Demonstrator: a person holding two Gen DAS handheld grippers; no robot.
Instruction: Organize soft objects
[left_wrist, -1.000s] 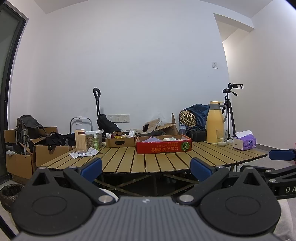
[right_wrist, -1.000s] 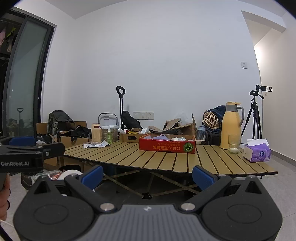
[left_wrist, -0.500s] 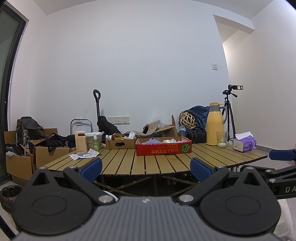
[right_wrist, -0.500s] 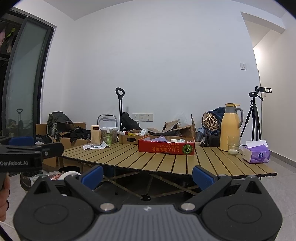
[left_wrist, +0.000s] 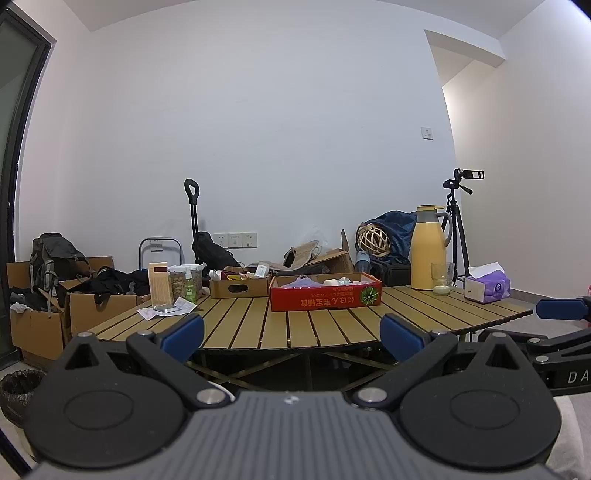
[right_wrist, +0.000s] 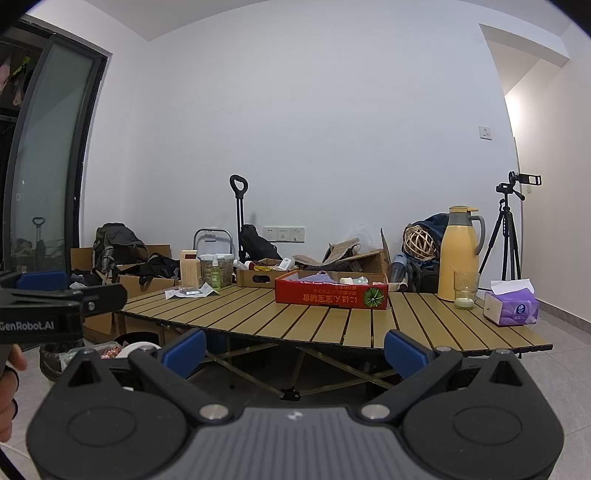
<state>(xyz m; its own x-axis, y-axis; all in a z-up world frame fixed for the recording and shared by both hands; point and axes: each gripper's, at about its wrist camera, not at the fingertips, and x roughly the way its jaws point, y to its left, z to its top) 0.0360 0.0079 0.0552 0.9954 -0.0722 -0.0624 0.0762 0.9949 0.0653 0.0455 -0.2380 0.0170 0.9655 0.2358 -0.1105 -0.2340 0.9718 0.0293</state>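
Note:
A red cardboard box (left_wrist: 325, 297) (right_wrist: 331, 292) stands on the slatted wooden table (left_wrist: 258, 325) (right_wrist: 295, 321), far side of the middle. Soft items, one purple, one white, show over its rim. My left gripper (left_wrist: 291, 338) is open and empty, short of the table's near edge. My right gripper (right_wrist: 293, 347) is open and empty, also short of the near edge. The right gripper shows at the right edge of the left wrist view (left_wrist: 561, 310). The left gripper shows at the left edge of the right wrist view (right_wrist: 44, 291).
On the table: a yellow thermos (left_wrist: 428, 251), a glass (left_wrist: 442, 278), a purple tissue pack (left_wrist: 487, 286), a small brown box (left_wrist: 238, 286), a wooden block (left_wrist: 160, 286), jars and papers. Cardboard boxes, bags, a trolley and a tripod (left_wrist: 458, 221) stand behind. A bin (left_wrist: 18, 391) sits at the left floor.
Both cameras have risen slightly and drawn a little closer to the table, so more of the tabletop shows. Both grippers stay open.

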